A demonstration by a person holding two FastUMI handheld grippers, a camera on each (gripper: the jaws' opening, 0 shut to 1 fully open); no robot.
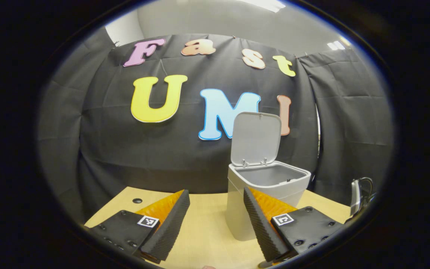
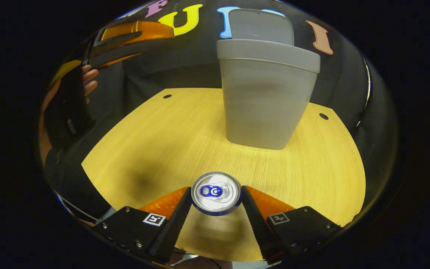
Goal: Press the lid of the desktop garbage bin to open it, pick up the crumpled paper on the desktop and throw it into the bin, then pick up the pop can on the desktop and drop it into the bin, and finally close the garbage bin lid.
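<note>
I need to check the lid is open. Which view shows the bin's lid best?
The left gripper view: the grey plastic bin's lid stands upright, hinges and open mouth visible. The right gripper view catches just its top behind the rim.

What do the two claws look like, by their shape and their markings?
Each claw, left claw and right claw, has two wedge-shaped fingers with ribbed inner faces. They sit on flat black plates with screw heads, and every plate bears a small square black-and-white marker. No cables are visible on them.
</note>
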